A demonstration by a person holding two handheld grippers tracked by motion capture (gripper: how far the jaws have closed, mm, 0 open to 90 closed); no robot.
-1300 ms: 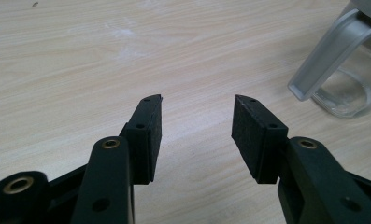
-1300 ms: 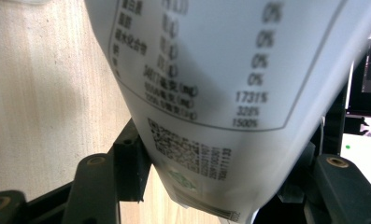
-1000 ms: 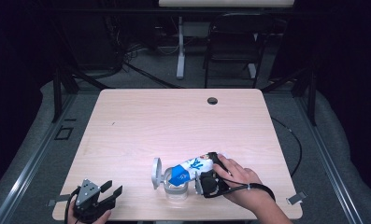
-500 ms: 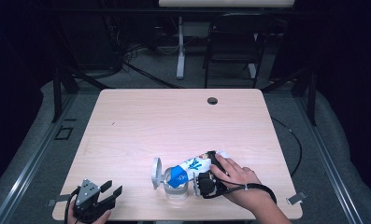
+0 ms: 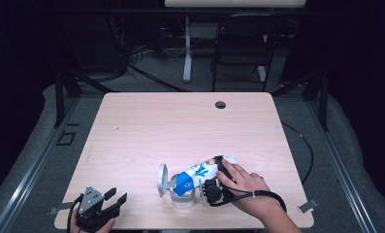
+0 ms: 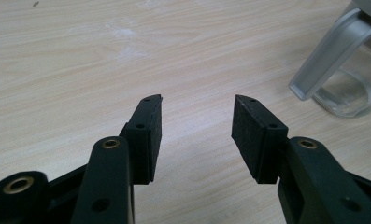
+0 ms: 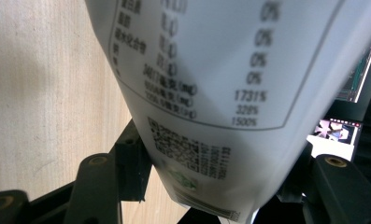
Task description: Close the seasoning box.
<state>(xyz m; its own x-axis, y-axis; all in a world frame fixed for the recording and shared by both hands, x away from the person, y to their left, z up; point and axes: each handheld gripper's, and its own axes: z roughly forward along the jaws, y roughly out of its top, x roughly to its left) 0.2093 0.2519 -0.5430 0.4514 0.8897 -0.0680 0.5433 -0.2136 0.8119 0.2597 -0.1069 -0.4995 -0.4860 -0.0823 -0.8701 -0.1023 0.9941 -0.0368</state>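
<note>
Bag [image 5: 200,172]: white and blue, printed label on back, tilted with its blue end over the jar's mouth. Jar [image 5: 183,196]: clear glass, upright, grey hinged lid [image 5: 162,180] swung open, near table's front edge.

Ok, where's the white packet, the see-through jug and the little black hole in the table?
white packet [image 5: 202,171], high view, on its blue-printed middle.
see-through jug [image 6: 346,88], left gripper view, on its clear wall beside the grey handle.
black hole [image 5: 220,105], high view, on its centre.
</note>
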